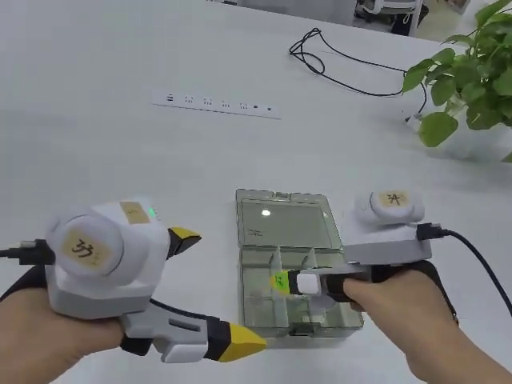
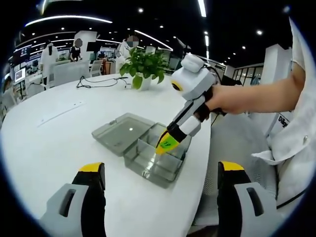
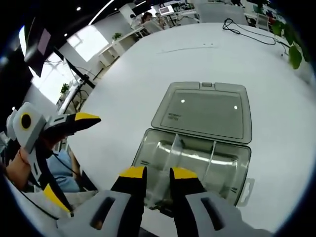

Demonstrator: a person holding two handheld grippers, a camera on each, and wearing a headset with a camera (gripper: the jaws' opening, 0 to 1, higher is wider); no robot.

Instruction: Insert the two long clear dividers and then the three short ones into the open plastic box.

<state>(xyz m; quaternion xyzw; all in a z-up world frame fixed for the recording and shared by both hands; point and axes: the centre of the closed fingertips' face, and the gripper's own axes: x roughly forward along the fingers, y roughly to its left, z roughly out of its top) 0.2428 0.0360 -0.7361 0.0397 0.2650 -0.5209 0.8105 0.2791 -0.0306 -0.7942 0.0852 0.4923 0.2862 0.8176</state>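
The clear plastic box (image 1: 243, 290) lies open on the white table (image 1: 120, 160), its lid (image 1: 284, 220) flat at 12 o'clock and two clear dividers (image 3: 174, 148) upright inside. The right gripper (image 1: 282, 282) dips in with its jaws nearly together, and I cannot tell whether they grip anything. The left gripper (image 1: 222, 288), at the box's 8 o'clock, gapes wide.

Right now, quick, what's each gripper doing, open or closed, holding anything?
Left gripper: open, holding nothing.
Right gripper: jaws nearly together, tips at the plastic box; cannot tell if it grips anything.

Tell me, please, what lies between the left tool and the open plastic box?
Bare white table: in the left gripper view, nothing sits between the left tool and the plastic box.
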